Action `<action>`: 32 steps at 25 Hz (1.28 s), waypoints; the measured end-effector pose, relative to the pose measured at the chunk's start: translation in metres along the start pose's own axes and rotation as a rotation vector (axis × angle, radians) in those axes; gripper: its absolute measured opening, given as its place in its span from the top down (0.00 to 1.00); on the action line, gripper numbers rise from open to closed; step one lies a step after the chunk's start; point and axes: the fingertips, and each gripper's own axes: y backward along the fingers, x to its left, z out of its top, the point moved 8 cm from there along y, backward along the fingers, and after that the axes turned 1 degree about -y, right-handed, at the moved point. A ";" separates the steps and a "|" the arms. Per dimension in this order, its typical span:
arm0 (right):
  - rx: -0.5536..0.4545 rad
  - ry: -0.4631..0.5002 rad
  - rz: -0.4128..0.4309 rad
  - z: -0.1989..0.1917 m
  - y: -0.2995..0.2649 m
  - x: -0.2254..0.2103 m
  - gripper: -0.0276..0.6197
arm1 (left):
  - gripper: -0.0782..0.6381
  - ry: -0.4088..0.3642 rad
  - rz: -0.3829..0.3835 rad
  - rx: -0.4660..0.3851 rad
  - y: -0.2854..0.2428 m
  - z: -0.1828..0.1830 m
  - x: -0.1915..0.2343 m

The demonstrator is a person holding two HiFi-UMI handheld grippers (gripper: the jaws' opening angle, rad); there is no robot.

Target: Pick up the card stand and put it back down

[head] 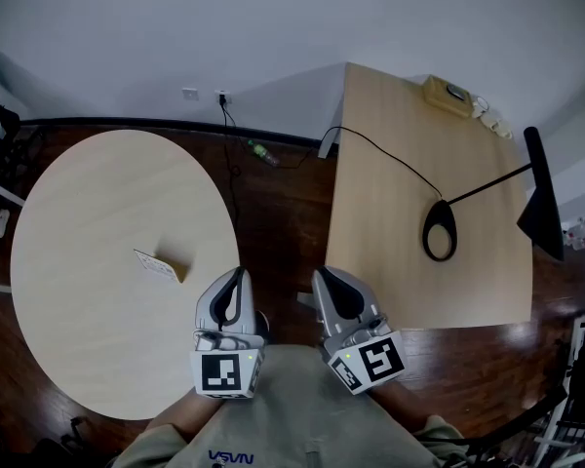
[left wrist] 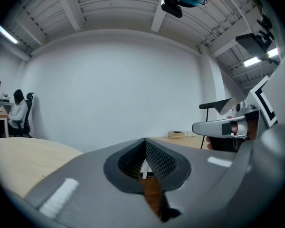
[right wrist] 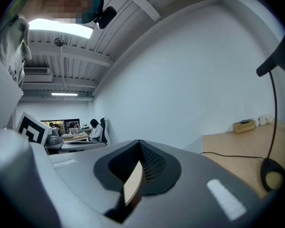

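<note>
The card stand, a small wooden base with a white card in it, rests on the round light-wood table, near its right side. My left gripper hovers over the table's right edge, just right of the stand and not touching it. Its jaws are shut with nothing between them. My right gripper is held beside it over the dark floor, also shut and empty. Neither gripper view shows the stand.
A rectangular wooden desk stands to the right with a black desk lamp, its round base, a cable and a tan box. A green bottle lies on the floor by the wall. A person sits far off.
</note>
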 end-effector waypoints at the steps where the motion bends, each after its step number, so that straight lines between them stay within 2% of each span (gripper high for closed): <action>1: -0.005 0.004 -0.013 0.001 0.006 -0.002 0.96 | 0.88 0.001 -0.006 -0.005 -0.001 0.001 -0.005; 6: -0.029 0.014 -0.086 0.006 0.051 -0.019 0.96 | 0.88 -0.020 -0.071 -0.011 -0.002 0.006 -0.047; 13: -0.065 0.002 -0.171 0.000 0.135 -0.052 0.96 | 0.88 -0.074 -0.139 -0.014 0.011 0.003 -0.133; 21: -0.075 -0.037 -0.168 -0.018 0.226 -0.094 0.96 | 0.88 -0.094 -0.087 0.012 0.046 -0.013 -0.228; 25: -0.058 -0.033 -0.156 -0.027 0.242 -0.089 0.96 | 0.88 -0.122 -0.100 0.046 0.065 -0.026 -0.239; 32: -0.044 -0.029 -0.178 -0.027 0.244 -0.058 0.96 | 0.88 -0.111 -0.113 0.030 0.083 -0.023 -0.221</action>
